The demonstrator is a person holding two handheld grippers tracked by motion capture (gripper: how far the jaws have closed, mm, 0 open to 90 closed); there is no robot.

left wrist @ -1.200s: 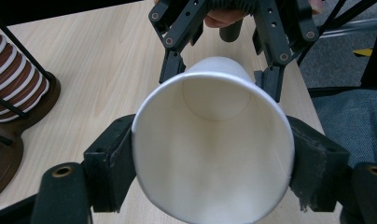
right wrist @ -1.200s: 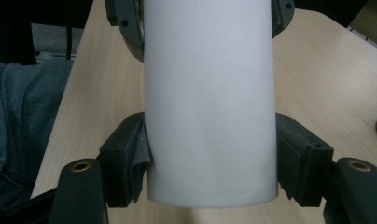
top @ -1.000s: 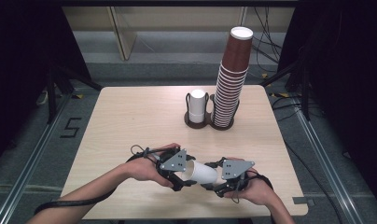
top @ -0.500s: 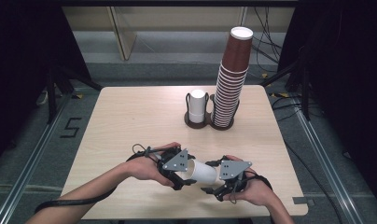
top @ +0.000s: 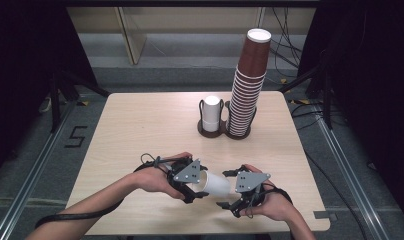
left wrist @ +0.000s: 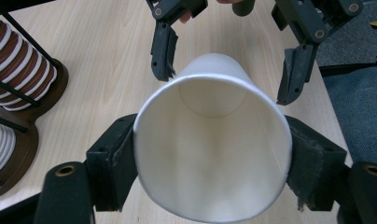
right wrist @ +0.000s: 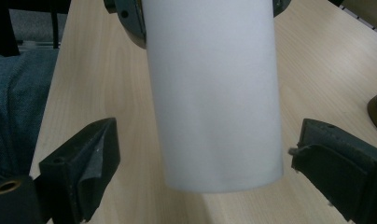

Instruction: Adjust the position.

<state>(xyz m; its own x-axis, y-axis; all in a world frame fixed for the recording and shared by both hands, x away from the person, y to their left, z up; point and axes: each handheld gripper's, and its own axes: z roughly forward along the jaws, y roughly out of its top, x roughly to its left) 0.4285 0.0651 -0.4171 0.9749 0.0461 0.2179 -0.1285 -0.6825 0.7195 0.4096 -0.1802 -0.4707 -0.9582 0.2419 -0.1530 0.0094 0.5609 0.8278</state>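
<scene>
White paper cup [left wrist: 210,149] unprinted, floor marking [top: 75,136] seemingly "5"

**Right gripper let go of the cup**

A second back the right gripper [top: 229,191] was clamped on the closed end of the white paper cup [top: 217,185]. Its jaws have just been opening and now stand clear on either side of the cup.

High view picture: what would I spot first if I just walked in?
Probably the tall leaning tower of brown cups at the table's far side, with a short white stack beside it. Near the front edge, the left gripper clamps a white cup lying sideways, while the right gripper has just been opening, its fingers off the cup.
</scene>
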